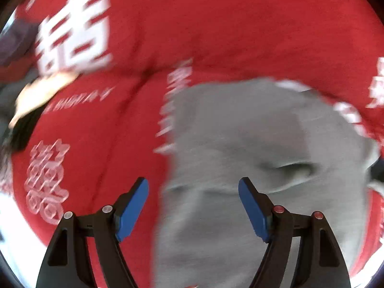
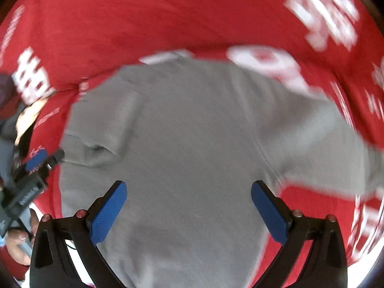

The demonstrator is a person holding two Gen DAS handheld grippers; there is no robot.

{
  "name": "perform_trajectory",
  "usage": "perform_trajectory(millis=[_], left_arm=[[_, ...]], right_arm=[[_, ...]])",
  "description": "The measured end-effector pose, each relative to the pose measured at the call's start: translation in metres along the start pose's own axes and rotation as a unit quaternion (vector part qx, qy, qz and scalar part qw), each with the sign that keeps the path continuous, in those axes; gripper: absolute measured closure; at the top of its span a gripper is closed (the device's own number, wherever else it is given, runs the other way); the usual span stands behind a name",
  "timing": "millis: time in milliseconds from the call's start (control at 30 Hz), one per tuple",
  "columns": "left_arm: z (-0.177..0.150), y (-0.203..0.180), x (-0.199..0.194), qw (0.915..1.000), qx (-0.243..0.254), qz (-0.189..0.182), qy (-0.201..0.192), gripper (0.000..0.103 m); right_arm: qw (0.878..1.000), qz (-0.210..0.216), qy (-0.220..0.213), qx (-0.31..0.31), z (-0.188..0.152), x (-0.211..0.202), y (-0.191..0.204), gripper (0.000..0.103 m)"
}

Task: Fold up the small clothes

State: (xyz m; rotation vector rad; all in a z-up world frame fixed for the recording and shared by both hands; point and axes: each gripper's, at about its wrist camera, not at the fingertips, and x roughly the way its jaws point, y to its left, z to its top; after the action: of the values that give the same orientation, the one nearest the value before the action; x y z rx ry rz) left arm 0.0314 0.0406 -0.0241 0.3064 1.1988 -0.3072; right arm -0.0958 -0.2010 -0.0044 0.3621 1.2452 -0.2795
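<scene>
Grey knit shirt (image 2: pixel 192 129) lies spread across the red printed cloth (image 2: pixel 144 19) mid-frame for folding, both the left gripper (image 1: pixel 193 206) and right gripper (image 2: pixel 188 210) hovering above it, jaws apart and empty.

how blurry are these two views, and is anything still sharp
Left wrist view: strong motion smear across the red printed cloth and the grey garment; only the open left gripper is crisp. Right wrist view: the same smear, worst on the white print at the right, the grey garment soft, the open right gripper sharp. Both show fisheye bending and dark corners.
</scene>
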Motion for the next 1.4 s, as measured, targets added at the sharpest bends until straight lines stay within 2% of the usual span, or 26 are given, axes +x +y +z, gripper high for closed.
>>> perform_trajectory(millis=[67,133,200,333,367,433,467,500,533,567,633,700,767,800,833,900,967,1033,1100,1133,1200,1267,1400], left_arm=[[-0.005,0.019,0.020,0.9995,-0.013,0.015,0.023,0.025],[-0.008,0.026,0.035,0.9992,-0.016,0.015,0.032,0.025],[-0.008,0.026,0.045,0.9992,-0.019,0.010,0.033,0.025],[-0.008,0.024,0.048,0.9987,-0.044,-0.011,0.024,0.025],[-0.007,0.024,0.047,0.9984,-0.049,-0.013,0.024,0.025],[-0.005,0.024,0.047,0.9975,-0.063,-0.019,0.027,0.025],[-0.004,0.025,0.047,0.9969,-0.071,-0.021,0.028,0.025],[-0.004,0.027,0.047,0.9958,-0.083,-0.023,0.030,0.025],[-0.002,0.028,0.050,0.9948,-0.094,-0.023,0.032,0.025],[-0.002,0.032,0.052,0.9936,-0.105,-0.023,0.033,0.025],[-0.003,0.039,0.054,0.9917,-0.122,-0.024,0.034,0.025],[-0.003,0.045,0.055,0.9893,-0.138,-0.027,0.037,0.025],[-0.004,0.050,0.057,0.9880,-0.144,-0.035,0.041,0.025],[-0.005,0.052,0.057,0.9881,-0.143,-0.038,0.041,0.025],[-0.005,0.052,0.057,0.9887,-0.138,-0.040,0.042,0.025],[-0.005,0.051,0.054,0.9913,-0.117,-0.038,0.047,0.025],[-0.005,0.052,0.050,0.9931,-0.097,-0.040,0.053,0.025],[-0.007,0.057,0.040,0.9935,-0.075,-0.059,0.062,0.025],[-0.005,0.063,0.030,0.9927,-0.065,-0.078,0.065,0.025],[-0.002,0.067,0.025,0.9919,-0.061,-0.091,0.065,0.025],[0.016,0.073,0.022,0.9888,-0.058,-0.124,0.059,0.025],[0.039,0.073,0.030,0.9857,-0.057,-0.147,0.059,0.025],[0.087,0.058,0.074,0.9781,-0.061,-0.180,0.084,0.025]], right_arm=[[0.999,0.009,-0.006,-0.048,0.017,0.009,0.032,0.000],[0.993,0.020,-0.009,-0.113,0.034,0.026,0.075,0.000],[0.985,0.012,-0.009,-0.173,0.043,0.042,0.106,0.000],[0.954,-0.077,0.016,-0.289,0.038,0.094,0.152,0.001],[0.948,-0.099,0.020,-0.301,0.036,0.104,0.155,0.007],[0.940,-0.129,0.026,-0.314,0.036,0.116,0.155,0.032],[0.951,-0.092,0.024,-0.295,0.041,0.112,0.150,0.062],[0.959,-0.086,0.017,-0.270,0.046,0.106,0.141,0.089],[0.965,-0.083,0.002,-0.248,0.051,0.097,0.136,0.090],[0.977,-0.062,-0.026,-0.205,0.058,0.080,0.122,0.090],[0.992,-0.006,-0.060,-0.111,0.065,0.051,0.089,0.090],[0.996,0.027,-0.089,0.000,0.060,0.025,0.038,0.090],[0.991,0.043,-0.090,0.085,0.046,0.017,-0.005,0.090],[0.983,0.064,-0.079,0.154,0.032,0.020,-0.041,0.090],[0.975,0.075,-0.068,0.195,0.024,0.025,-0.062,0.090],[0.953,0.099,-0.042,0.282,-0.002,0.038,-0.105,0.085],[0.943,0.101,-0.015,0.318,-0.021,0.043,-0.125,0.083],[0.932,0.120,-0.020,0.340,-0.036,0.037,-0.135,0.076],[0.925,0.132,-0.024,0.354,-0.041,0.026,-0.138,0.048],[0.923,0.140,-0.024,0.358,-0.045,0.022,-0.140,0.045],[0.917,0.173,-0.015,0.358,-0.046,0.021,-0.131,0.044],[0.917,0.189,-0.008,0.351,-0.045,0.025,-0.118,0.043],[0.918,0.189,-0.009,0.349,-0.031,0.041,-0.093,0.040]])
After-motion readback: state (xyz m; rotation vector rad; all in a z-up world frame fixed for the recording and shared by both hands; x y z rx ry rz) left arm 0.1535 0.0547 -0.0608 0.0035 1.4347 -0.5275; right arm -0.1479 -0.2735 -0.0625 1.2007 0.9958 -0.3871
